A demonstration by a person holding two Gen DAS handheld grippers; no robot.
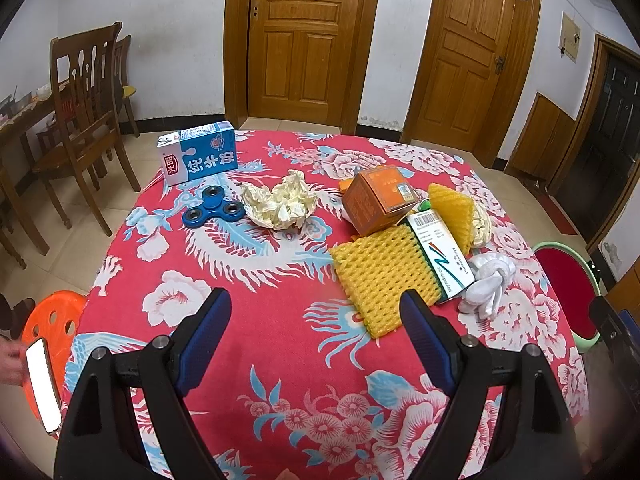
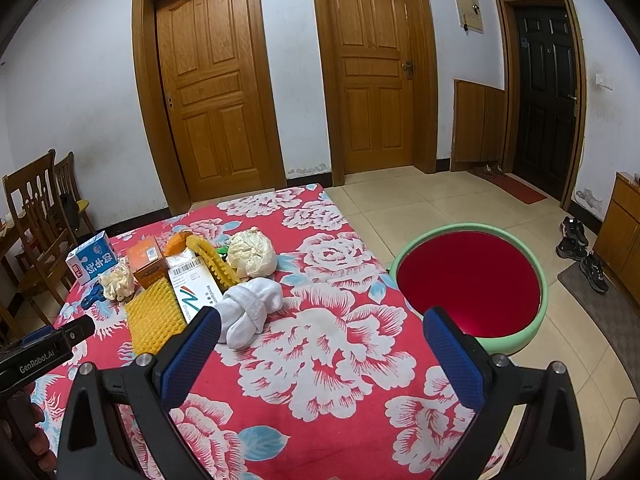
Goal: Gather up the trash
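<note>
Both tools hover with jaws spread and empty over the floral tablecloth [image 1: 280,360]: the left gripper [image 1: 316,312] and right gripper [image 2: 320,328]. The green-rimmed basin [image 2: 536,320] beside the table looks the likely bin. I would take the near yellow foam net [image 1: 380,276] first; boxes, rolled socks [image 2: 248,308] and crumpled paper [image 1: 280,200] crowd close, a fidget spinner [image 1: 212,206] apart.

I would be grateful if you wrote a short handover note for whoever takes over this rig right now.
Left gripper: open, empty, hovering over the red floral tablecloth.
Right gripper: open, empty, near the table's right edge.
On the table: blue milk carton, crumpled cream paper, orange cardboard box, yellow foam fruit net, white medicine box, knotted white cloth, blue fidget spinner.
Green-rimmed red basin on the floor to the right looks empty.
Done: nothing collected. Left: everything.
</note>
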